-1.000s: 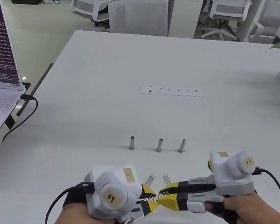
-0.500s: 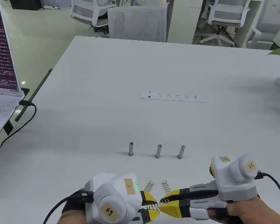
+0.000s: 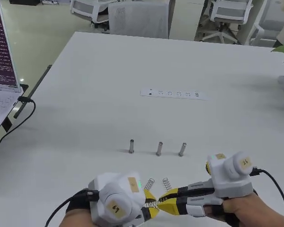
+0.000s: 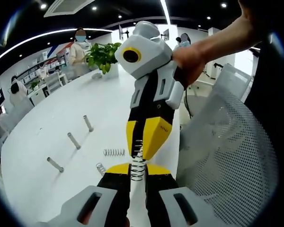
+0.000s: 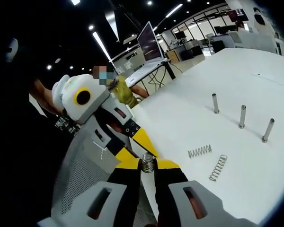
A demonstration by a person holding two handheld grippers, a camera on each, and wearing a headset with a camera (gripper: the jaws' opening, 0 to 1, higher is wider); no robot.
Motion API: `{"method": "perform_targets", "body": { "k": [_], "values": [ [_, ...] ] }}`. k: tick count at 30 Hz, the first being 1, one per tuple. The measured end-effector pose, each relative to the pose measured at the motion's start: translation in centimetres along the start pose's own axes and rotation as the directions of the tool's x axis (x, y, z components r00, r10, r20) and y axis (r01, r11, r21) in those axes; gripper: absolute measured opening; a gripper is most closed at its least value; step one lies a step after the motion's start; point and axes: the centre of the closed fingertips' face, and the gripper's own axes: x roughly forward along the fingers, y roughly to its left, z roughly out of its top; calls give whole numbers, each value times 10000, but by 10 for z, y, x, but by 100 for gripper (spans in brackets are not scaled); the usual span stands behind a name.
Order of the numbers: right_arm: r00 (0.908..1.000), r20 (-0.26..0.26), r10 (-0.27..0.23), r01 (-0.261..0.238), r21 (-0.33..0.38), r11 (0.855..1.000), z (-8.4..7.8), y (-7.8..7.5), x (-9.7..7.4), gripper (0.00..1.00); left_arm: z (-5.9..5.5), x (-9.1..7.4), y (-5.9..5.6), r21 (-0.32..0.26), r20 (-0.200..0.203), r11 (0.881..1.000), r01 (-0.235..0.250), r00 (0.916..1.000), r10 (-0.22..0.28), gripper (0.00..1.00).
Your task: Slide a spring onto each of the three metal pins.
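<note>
- The thin silver wire coil spring point(image 4: 138, 160) is light, springy and easily bent. It is held by the near edge of the white counter point(image 3: 85, 118), pinched at both ends.
- The left hand-held gripper point(image 4: 137, 171) is closed on one end, the right hand-held gripper point(image 5: 147, 166) on the other.
- It is best gripped near one end, leaving the bore free.
- Two loose silver springs point(image 3: 149, 183) lie just ahead; three upright grey metal pins point(image 3: 159, 148) stand beyond, bare.

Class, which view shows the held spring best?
Left gripper view: the held spring lies lengthwise, coils distinct. The right gripper view shows it end-on, a ring; the head view shows it small.
</note>
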Motion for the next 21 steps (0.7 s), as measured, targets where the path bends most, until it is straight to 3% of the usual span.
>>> {"method": "perform_targets", "body": {
  "k": [11,21],
  "values": [
    [9996,-245,-160,158,-110,9998,0,0,-2,8,1,4,-2,285,-60,9995,133,9999,-132,2],
    [9941,-1077,-141,-11,-1395,9902,3,5,-3,13,7,4,-1,164,316,9997,179,9993,-184,1]
  ]
}}
